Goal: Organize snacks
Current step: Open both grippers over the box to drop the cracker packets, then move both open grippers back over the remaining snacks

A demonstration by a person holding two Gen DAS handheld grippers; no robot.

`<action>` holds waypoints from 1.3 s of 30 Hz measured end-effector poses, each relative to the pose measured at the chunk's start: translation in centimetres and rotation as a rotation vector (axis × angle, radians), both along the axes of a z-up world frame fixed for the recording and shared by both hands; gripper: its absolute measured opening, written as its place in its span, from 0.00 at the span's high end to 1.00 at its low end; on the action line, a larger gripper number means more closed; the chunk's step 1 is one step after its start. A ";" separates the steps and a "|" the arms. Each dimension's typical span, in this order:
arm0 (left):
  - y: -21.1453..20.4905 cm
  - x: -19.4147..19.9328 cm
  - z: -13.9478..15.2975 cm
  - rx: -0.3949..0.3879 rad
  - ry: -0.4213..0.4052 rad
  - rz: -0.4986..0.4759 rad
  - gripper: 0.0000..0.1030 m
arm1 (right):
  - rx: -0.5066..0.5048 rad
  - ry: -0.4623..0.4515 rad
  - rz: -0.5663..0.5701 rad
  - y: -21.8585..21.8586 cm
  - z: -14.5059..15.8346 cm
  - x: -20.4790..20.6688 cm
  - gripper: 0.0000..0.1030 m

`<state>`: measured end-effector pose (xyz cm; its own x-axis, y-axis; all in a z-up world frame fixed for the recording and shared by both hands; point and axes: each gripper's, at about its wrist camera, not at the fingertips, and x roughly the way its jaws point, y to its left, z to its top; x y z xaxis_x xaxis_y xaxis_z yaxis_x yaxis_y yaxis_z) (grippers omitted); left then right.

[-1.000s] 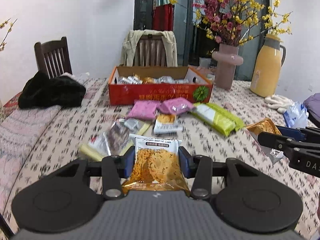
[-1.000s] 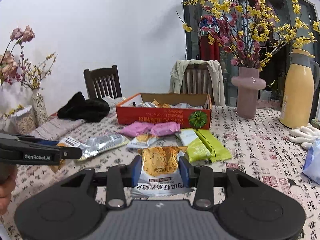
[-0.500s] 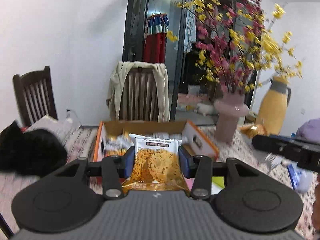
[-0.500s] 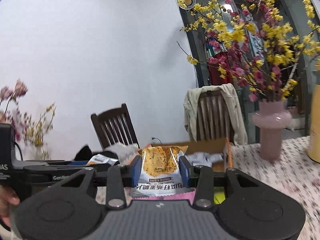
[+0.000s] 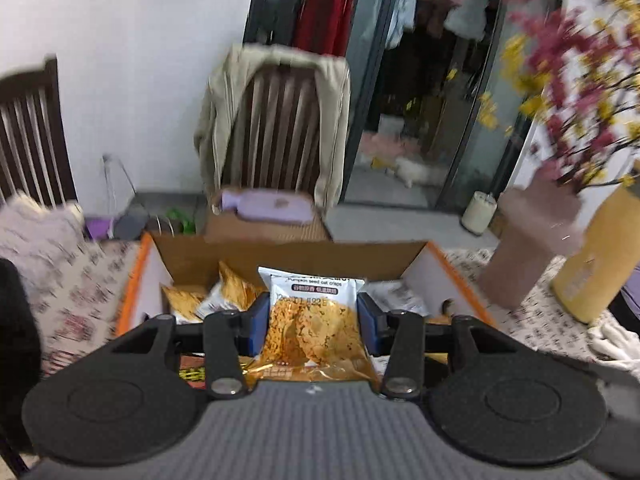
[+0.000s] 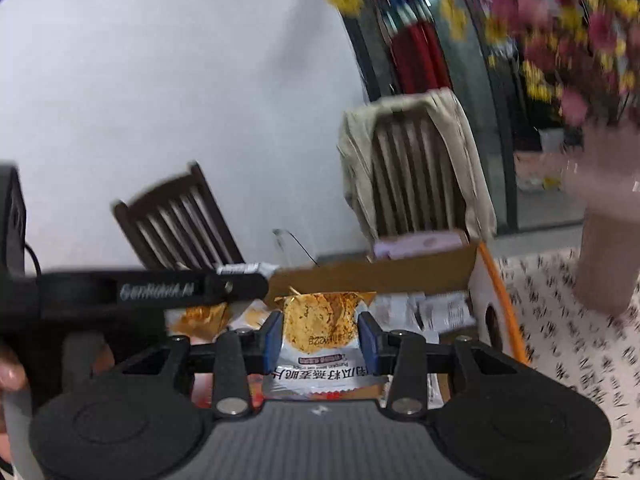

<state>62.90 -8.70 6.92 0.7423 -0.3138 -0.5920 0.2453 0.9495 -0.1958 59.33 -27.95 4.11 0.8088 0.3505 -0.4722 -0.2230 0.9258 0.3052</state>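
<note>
My left gripper (image 5: 312, 316) is shut on an orange pumpkin seed crisp packet (image 5: 314, 328) and holds it over the near edge of the open orange cardboard box (image 5: 136, 280). My right gripper (image 6: 320, 336) is shut on a second orange crisp packet (image 6: 320, 332), upside down, also over the box (image 6: 496, 280). The left gripper's body (image 6: 152, 290) crosses the left of the right wrist view. Several snack packets (image 5: 192, 300) lie in the box.
A pink vase (image 5: 532, 240) with blossom branches and a yellow thermos (image 5: 600, 248) stand to the right of the box on the patterned tablecloth (image 5: 72, 296). Two wooden chairs (image 5: 288, 128) stand behind the table, one draped with a beige jacket.
Both grippers have risen from the table and moved forward with their packets, from above the loose snacks to over the box. Both stay shut.
</note>
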 end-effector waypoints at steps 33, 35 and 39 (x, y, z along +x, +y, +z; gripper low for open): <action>5.1 -20.4 5.1 0.165 -0.254 0.041 0.11 | -0.159 -0.144 0.055 -1.2 5.0 -17.6 0.28; 5.3 -23.3 5.1 0.172 -0.285 0.034 0.05 | -0.176 -0.160 0.058 -1.0 5.0 -20.3 0.25; 5.5 -29.4 4.4 0.195 -0.319 0.000 0.03 | -0.181 -0.175 0.070 -1.0 4.6 -25.1 0.17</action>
